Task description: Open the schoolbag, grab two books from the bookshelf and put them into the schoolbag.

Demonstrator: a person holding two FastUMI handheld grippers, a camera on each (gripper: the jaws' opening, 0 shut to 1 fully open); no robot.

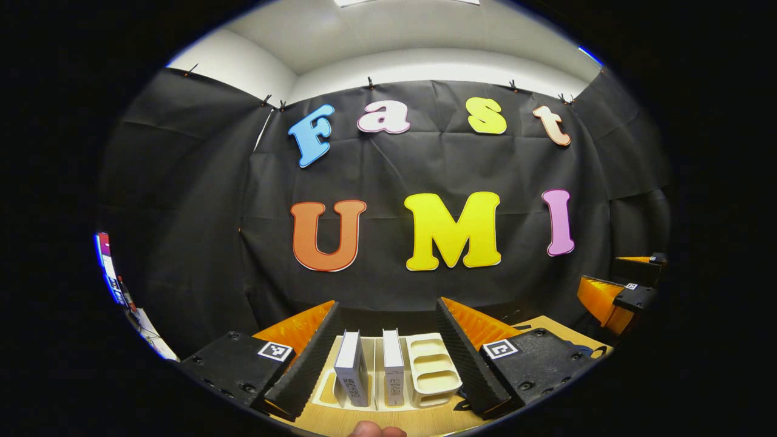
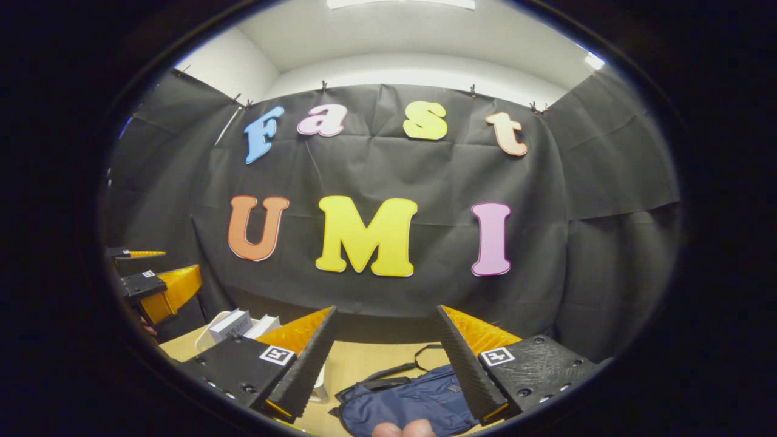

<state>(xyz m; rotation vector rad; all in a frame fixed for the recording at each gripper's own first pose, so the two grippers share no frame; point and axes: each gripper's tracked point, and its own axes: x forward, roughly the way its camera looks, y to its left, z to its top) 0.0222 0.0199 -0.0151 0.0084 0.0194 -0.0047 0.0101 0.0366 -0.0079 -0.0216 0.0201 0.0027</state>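
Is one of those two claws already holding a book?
No. In the left gripper view both books stand upright in the white bookshelf, untouched between the open fingers of the left gripper.

Black cloth (image 1: 425,176) hangs as the back wall of the booth, wrinkled, clipped along its top edge by small clips (image 1: 369,82). More black cloth covers the side walls (image 2: 613,200). Above the cloth a pale plain wall (image 1: 437,64) shows, meeting a white ceiling (image 2: 394,36) at a corner. A bright ceiling light panel (image 2: 400,3) sits at the very top edge. Light is even and fairly bright overhead, dimmer low down. A light wooden table (image 2: 364,364) runs up to the foot of the cloth. At far left in the left gripper view, a lit strip with cluttered items (image 1: 112,279), too small to tell.
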